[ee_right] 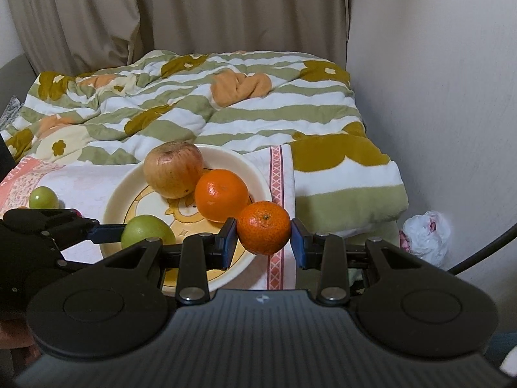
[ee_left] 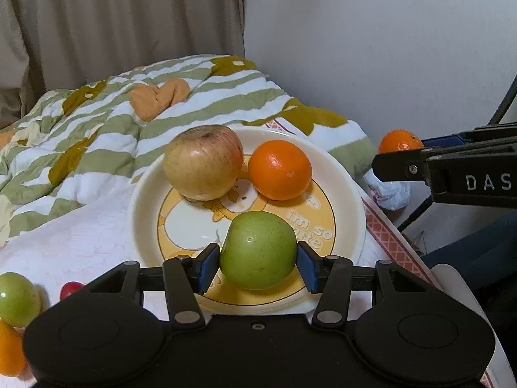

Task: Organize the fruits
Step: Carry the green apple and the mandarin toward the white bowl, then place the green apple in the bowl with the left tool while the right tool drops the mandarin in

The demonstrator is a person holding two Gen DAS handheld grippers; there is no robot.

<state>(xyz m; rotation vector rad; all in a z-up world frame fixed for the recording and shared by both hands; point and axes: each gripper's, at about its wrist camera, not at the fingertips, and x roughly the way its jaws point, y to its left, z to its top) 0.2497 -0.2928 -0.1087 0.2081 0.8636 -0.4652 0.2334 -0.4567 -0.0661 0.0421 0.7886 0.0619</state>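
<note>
A cream plate [ee_left: 342, 174] with a yellow cartoon print holds a pale red apple [ee_left: 203, 162] and an orange [ee_left: 279, 170]. My left gripper [ee_left: 258, 263] is shut on a green apple [ee_left: 258, 249] over the plate's near side. My right gripper [ee_right: 263, 238] is shut on a second orange [ee_right: 263, 227] at the plate's [ee_right: 116, 190] right rim; this orange also shows in the left wrist view [ee_left: 400, 141]. The red apple [ee_right: 173, 168], the plated orange [ee_right: 221, 194] and the green apple [ee_right: 147, 230] show in the right wrist view.
Another green fruit [ee_left: 16, 299], a small red fruit [ee_left: 69, 288] and an orange fruit [ee_left: 9, 349] lie left of the plate on the white cloth [ee_left: 80, 232]. A striped blanket [ee_right: 200, 110] lies behind. A wall [ee_right: 436, 97] and a plastic bag [ee_right: 425, 232] are at right.
</note>
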